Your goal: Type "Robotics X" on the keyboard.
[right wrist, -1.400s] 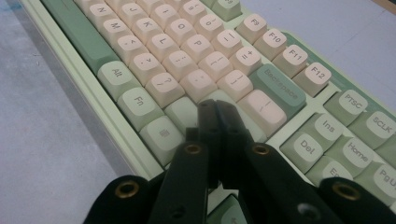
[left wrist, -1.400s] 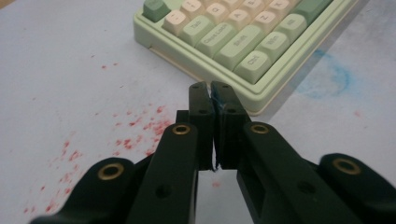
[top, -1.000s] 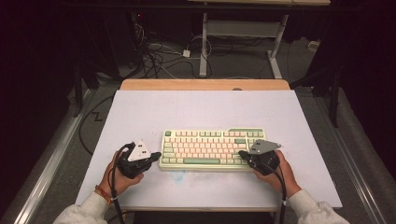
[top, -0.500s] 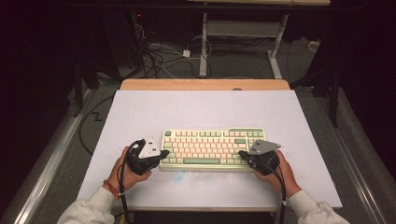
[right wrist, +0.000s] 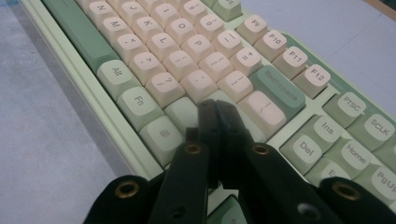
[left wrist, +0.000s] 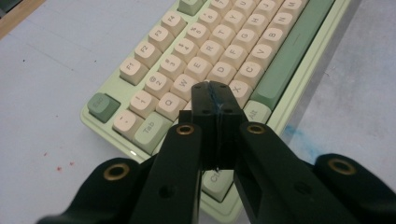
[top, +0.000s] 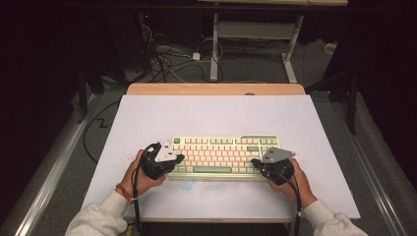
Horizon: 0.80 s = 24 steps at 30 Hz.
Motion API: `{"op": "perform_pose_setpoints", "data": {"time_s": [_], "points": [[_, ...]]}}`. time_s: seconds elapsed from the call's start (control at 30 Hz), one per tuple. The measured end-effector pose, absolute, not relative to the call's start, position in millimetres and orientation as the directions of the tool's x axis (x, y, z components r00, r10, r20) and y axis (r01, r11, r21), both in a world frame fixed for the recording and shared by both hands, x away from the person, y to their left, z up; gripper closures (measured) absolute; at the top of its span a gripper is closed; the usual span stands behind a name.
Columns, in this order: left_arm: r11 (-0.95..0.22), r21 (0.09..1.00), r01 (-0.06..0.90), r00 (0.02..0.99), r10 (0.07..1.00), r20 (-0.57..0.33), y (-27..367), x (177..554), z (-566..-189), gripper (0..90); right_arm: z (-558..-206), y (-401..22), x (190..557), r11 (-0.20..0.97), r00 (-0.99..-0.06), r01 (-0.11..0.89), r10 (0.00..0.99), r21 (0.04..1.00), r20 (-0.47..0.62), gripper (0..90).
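Observation:
A pale green keyboard (top: 223, 155) with cream and green keys lies near the front of the white table top (top: 211, 118). My left gripper (top: 178, 158) is shut, its tips over the keyboard's left end. In the left gripper view the closed jaws (left wrist: 212, 95) hover above the keys near A and S on the keyboard (left wrist: 261, 51). My right gripper (top: 254, 162) is shut too, tips over the keyboard's right end. In the right gripper view its closed jaws (right wrist: 215, 109) sit above the keys near Enter and Shift on the keyboard (right wrist: 154, 51). Nothing is held between either pair.
A wooden strip (top: 216, 89) borders the table's far edge. Cables (top: 167, 59) and a metal stand (top: 255, 34) lie on the dark floor beyond. A blue smudge (left wrist: 292, 130) marks the table top by the keyboard's front edge.
My left gripper has moved right from beside the keyboard until its tips are over the keyboard's left end. The right gripper has stayed in place.

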<state>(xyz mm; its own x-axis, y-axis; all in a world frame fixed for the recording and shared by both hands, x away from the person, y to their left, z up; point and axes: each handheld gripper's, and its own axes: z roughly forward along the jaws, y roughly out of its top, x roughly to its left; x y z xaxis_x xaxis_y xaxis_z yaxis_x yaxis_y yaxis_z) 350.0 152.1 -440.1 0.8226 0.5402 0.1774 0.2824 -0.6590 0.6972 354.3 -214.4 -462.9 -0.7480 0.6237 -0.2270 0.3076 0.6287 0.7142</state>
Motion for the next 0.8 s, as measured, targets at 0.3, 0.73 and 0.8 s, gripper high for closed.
{"op": "perform_pose_setpoints", "data": {"time_s": [0.3, 0.73, 0.8], "points": [[-0.685, 0.678, 0.267, 0.839, 0.511, 0.186, 132, 365, -439, 88.0, -463, -214, 354, 0.629, -0.748, 0.307, 0.624, 0.714, -0.228, 90.0], [-0.708, 0.653, 0.268, 0.857, 0.485, 0.175, 102, 393, -438, 87.9, -463, -213, 354, 0.632, -0.745, 0.306, 0.625, 0.712, -0.234, 90.0], [-0.719, 0.642, 0.268, 0.861, 0.478, 0.176, 98, 396, -440, 87.9, -463, -213, 354, 0.63, -0.744, 0.308, 0.627, 0.713, -0.232, 90.0]]}}
